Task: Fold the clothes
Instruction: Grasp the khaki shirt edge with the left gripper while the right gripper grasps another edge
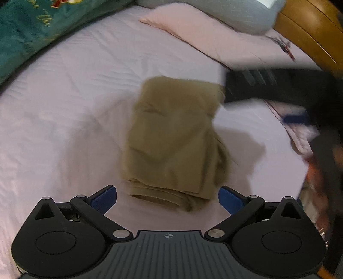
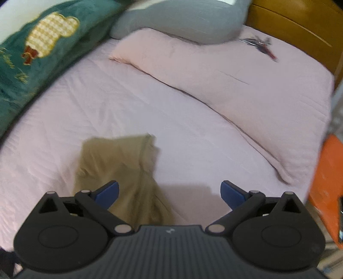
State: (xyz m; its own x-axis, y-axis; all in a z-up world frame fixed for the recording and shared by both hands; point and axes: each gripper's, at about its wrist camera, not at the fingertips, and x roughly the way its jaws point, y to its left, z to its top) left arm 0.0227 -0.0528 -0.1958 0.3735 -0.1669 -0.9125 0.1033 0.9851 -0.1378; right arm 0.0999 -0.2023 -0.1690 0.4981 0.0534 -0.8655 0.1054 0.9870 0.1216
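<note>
Two claws are seen, both spread wide and holding nothing. Left claw [image 1: 167, 198]: blue pads [image 1: 104, 200] are parted at either side of the near edge of a folded olive-tan garment [image 1: 173, 137], with no contact made. The garment is laid flat on the pink bed sheet [image 1: 64, 107], running from the claw toward 12 o'clock; layered folds are visible at its near end. At 2 o'clock in the left view, the right claw's dark body [image 1: 278, 85] is seen, blurred, just beside the garment's far corner.

Right claw [image 2: 169, 193]: held above the sheet, with the garment [image 2: 120, 163] lying at 10 o'clock, partly under the left finger. A pink pillow [image 2: 214, 81] is placed at 1 o'clock, a grey pillow [image 2: 182, 19] beyond it at 12, and a green embroidered blanket [image 2: 32, 53] at 10 to 11 o'clock. A wooden headboard [image 2: 295, 23] is noted at 1 o'clock.
</note>
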